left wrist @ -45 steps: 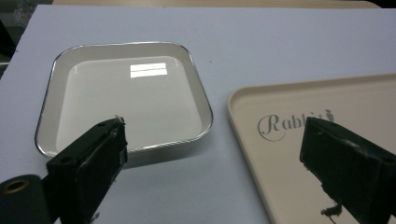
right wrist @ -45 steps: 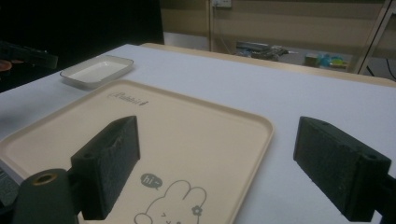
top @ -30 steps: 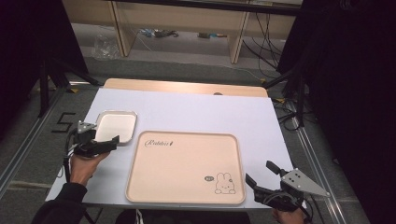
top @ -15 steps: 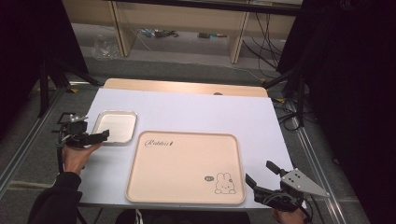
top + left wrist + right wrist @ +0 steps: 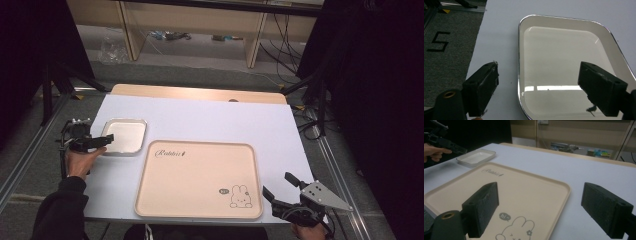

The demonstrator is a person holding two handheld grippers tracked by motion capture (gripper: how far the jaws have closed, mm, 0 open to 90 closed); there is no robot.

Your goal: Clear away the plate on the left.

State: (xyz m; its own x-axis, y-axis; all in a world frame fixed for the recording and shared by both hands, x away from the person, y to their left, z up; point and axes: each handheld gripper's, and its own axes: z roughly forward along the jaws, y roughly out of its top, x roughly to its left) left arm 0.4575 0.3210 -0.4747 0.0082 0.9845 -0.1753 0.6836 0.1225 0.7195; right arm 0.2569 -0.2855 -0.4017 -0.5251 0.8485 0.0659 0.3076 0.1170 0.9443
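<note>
Right tongs (image 5: 280,192) at near right bench corner, jaws spread wide, gripping nothing, unmoved since earlier frames. Beige rabbit-print tray (image 5: 200,176) beside them, bare. Left tongs (image 5: 102,142) wide apart astride near rim of white rectangular dish (image 5: 126,136), dish bare; hand has drawn back left since a second ago. White bench (image 5: 210,120) beyond

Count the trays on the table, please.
2. The small white tray sits near the table's left edge, by the left tongs. The large beige rabbit tray lies at the centre-front. Nothing appears to hide another.
</note>
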